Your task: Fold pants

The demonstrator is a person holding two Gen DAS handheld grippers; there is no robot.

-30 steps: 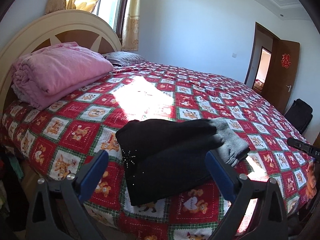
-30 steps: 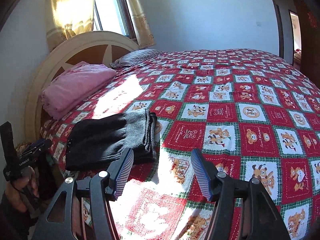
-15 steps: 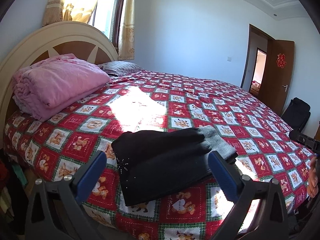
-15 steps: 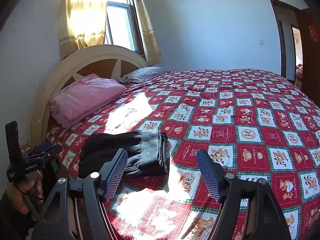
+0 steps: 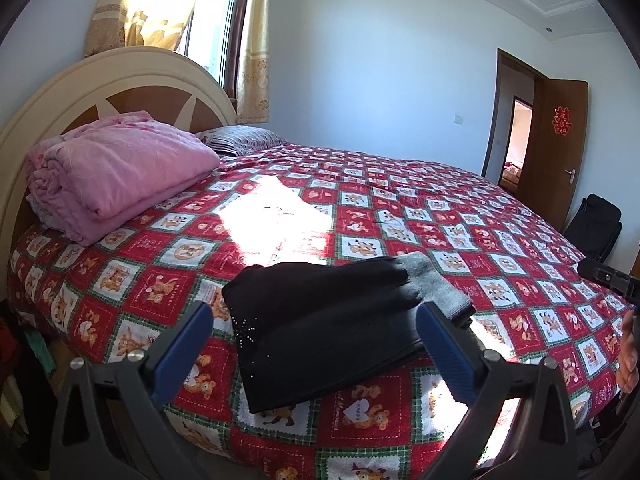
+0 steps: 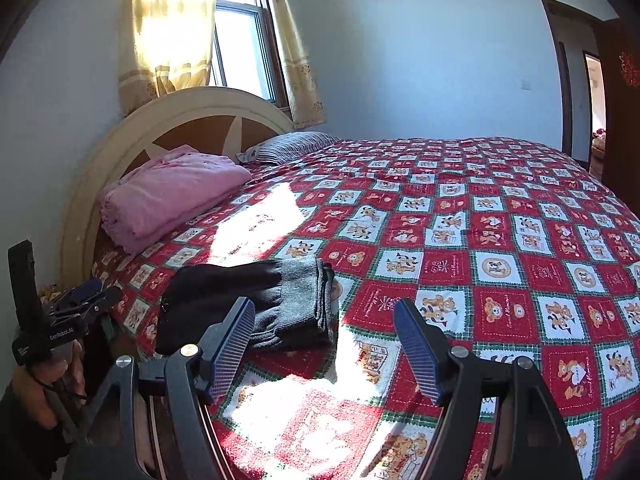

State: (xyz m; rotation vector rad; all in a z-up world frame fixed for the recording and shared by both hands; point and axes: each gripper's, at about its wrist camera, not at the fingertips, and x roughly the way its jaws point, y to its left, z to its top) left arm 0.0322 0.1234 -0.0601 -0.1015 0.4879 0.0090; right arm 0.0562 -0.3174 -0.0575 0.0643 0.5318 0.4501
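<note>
Black pants [image 5: 320, 320] with a grey lining lie folded into a compact stack near the bed's front edge; the right wrist view shows the same pants [image 6: 256, 300] with the grey cuffs turned to the right. My left gripper [image 5: 312, 344] hangs open in front of and above the stack, nothing between its blue pads. Held back over the bed's edge to the right of the stack, my right gripper [image 6: 324, 344] is open and empty too. Each gripper appears at the edge of the other's view, held by a hand.
The bed carries a red and white bear-patterned cover [image 5: 460, 216]. A folded pink blanket [image 5: 116, 176] and a striped pillow [image 5: 240, 140] lie by the cream headboard [image 6: 192, 112]. A black bag [image 5: 596, 220] sits by the open wooden door [image 5: 556, 152].
Both grippers have drawn back and up from the folded pants, so more of the room shows. The right gripper's jaws widened a little. The pants lie unmoved.
</note>
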